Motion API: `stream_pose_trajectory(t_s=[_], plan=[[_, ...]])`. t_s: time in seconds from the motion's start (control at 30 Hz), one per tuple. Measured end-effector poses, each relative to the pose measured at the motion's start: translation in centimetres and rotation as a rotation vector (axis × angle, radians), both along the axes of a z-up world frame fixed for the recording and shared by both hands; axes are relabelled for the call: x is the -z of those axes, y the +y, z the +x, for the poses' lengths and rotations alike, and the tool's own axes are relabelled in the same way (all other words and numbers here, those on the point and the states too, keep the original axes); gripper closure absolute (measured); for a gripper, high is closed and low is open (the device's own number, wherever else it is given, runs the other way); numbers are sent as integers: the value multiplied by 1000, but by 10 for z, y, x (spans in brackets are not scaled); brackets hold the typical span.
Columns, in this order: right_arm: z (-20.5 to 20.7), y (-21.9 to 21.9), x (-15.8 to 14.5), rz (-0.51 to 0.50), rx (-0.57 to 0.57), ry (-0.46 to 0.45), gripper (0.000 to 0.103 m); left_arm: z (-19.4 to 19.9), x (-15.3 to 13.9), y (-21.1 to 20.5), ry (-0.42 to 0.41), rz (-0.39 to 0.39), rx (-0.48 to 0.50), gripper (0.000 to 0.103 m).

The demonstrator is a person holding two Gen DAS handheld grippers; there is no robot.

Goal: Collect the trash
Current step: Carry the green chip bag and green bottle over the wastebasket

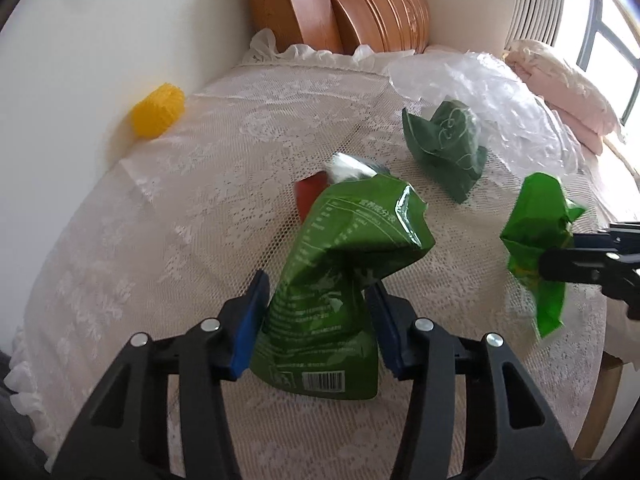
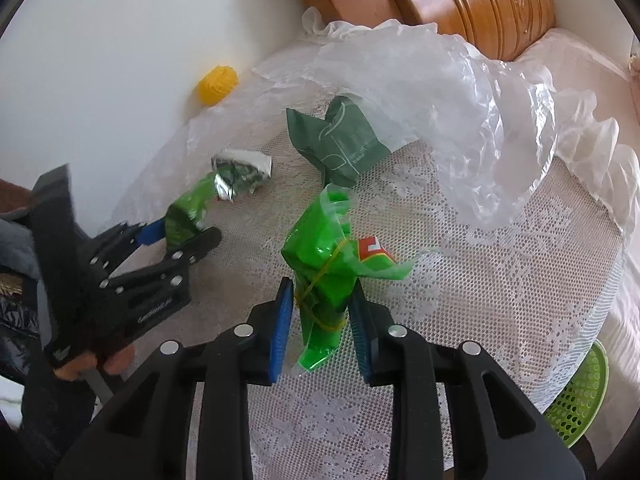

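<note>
My left gripper [image 1: 320, 300] is shut on a green snack bag [image 1: 340, 264] with a barcode, held above the lace-covered round table [image 1: 160, 208]. It also shows in the right wrist view [image 2: 186, 232], where the bag's silver inside [image 2: 240, 176] shows. My right gripper [image 2: 322, 300] is shut on a crumpled bright green wrapper [image 2: 324, 256], which also shows in the left wrist view [image 1: 536, 240]. A dark green packet [image 1: 444, 148] lies on the table further back, also in the right wrist view [image 2: 340, 148]. A red piece [image 1: 310, 196] lies behind the snack bag.
A large clear plastic bag [image 2: 460, 112] lies crumpled at the back right of the table. A yellow foam net [image 1: 158, 110] sits by the white wall. Wooden chair backs [image 1: 340, 4] stand behind the table. A green basket [image 2: 580, 392] sits below the table's right edge.
</note>
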State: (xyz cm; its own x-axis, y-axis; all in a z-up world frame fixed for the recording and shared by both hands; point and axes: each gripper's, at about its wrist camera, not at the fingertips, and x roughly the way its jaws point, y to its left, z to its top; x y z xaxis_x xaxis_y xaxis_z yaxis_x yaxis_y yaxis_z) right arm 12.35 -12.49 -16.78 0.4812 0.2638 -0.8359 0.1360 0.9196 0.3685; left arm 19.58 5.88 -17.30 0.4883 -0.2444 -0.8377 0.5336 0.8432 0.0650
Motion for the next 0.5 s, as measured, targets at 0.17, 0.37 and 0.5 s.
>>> stream_pose_trajectory(t_s=[0.17, 0.37, 0.5], plan=[[8, -2, 5, -19, 24, 10, 52, -6, -5, 12, 12, -48, -51, 54], [18, 4, 16, -85, 25, 22, 52, -20, -14, 22, 20, -84, -108, 54], [18, 7, 17, -98, 12, 6, 59, -29, -22, 26, 17, -91, -143, 54]])
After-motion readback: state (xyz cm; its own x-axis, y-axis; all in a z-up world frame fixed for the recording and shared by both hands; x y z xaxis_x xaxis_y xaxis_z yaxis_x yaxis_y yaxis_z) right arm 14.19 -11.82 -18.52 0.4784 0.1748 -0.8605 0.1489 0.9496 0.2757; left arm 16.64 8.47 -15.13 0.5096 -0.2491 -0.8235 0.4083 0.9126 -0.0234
